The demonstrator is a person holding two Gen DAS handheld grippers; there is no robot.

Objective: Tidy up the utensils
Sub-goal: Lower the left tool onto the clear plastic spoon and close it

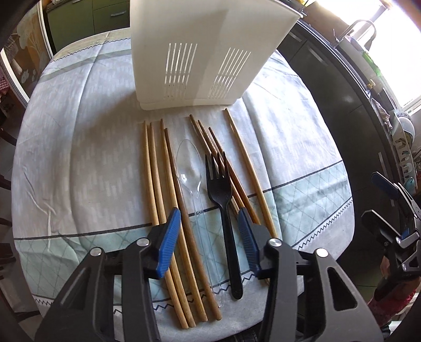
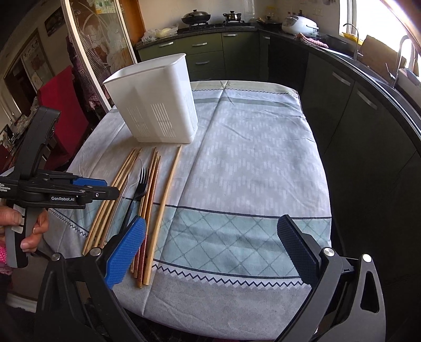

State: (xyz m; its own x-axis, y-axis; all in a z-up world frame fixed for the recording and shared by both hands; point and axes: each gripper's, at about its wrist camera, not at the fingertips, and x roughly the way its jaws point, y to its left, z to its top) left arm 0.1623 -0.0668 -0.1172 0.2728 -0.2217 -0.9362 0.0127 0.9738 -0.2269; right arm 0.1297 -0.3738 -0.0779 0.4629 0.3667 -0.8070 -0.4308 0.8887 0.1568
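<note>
A white slotted utensil holder (image 1: 200,52) stands on the table; it also shows in the right wrist view (image 2: 155,105). In front of it lie several wooden chopsticks (image 1: 155,189), a clear plastic spoon (image 1: 190,171) and a black plastic fork (image 1: 223,200). My left gripper (image 1: 209,236) is open, its blue pads straddling the spoon and fork handles just above the cloth. My right gripper (image 2: 210,250) is open and empty, to the right of the chopsticks (image 2: 163,200). The fork (image 2: 136,189) lies among them.
The table wears a pale blue patterned cloth (image 2: 250,157). Dark kitchen cabinets (image 2: 355,118) run along the right and back, with a stove and rice cooker (image 2: 298,25) on the counter. A red chair (image 2: 63,105) stands at the left.
</note>
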